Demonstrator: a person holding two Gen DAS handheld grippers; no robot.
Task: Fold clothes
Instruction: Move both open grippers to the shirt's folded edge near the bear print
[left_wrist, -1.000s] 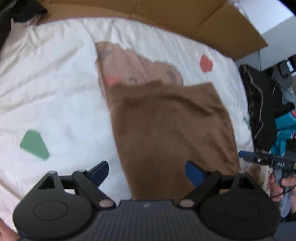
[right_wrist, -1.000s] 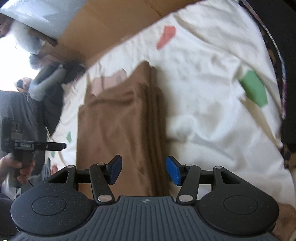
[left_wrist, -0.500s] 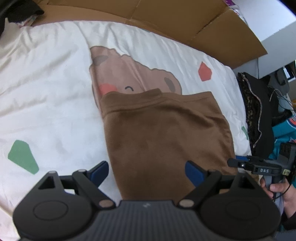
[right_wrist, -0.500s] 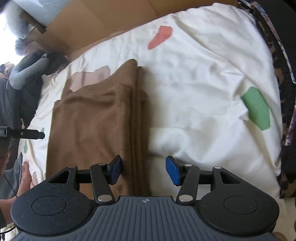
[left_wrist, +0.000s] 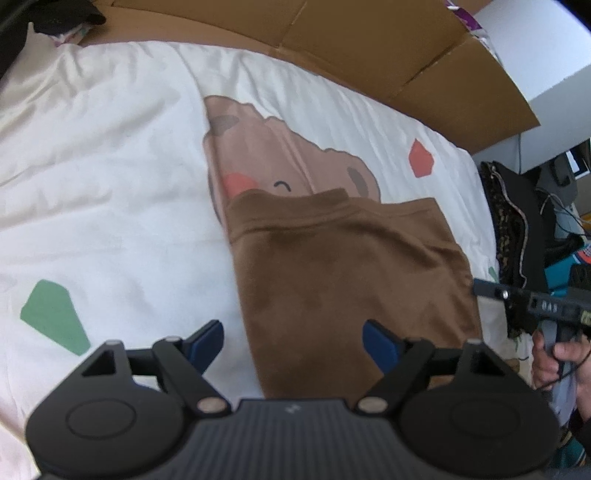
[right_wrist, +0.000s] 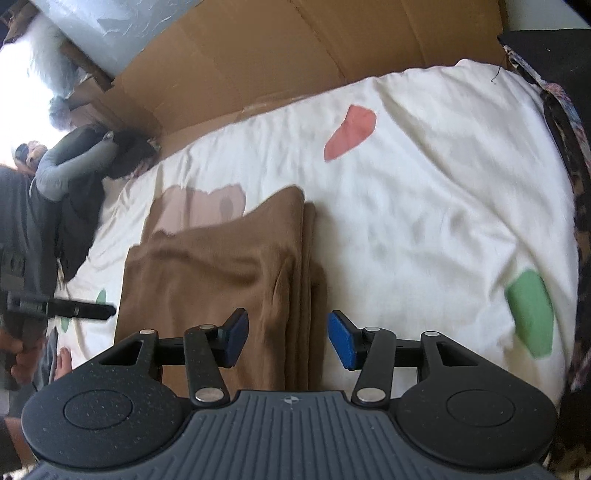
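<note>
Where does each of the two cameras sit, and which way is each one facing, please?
Left wrist: rides the left gripper, looking down along its closing jaws at the brown garment on the white bedsheet; the right hand shows at the edge.
Right wrist: rides the right gripper, jaws closing, above the garment's stacked fold edge; the left gripper's tip shows.
Shared: garment, sheet, cardboard.

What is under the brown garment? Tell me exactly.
The brown garment lies on a white duvet, over the lower part of a printed bear face. One cheek, an eye and the ears show; the rest of the print is covered.
</note>
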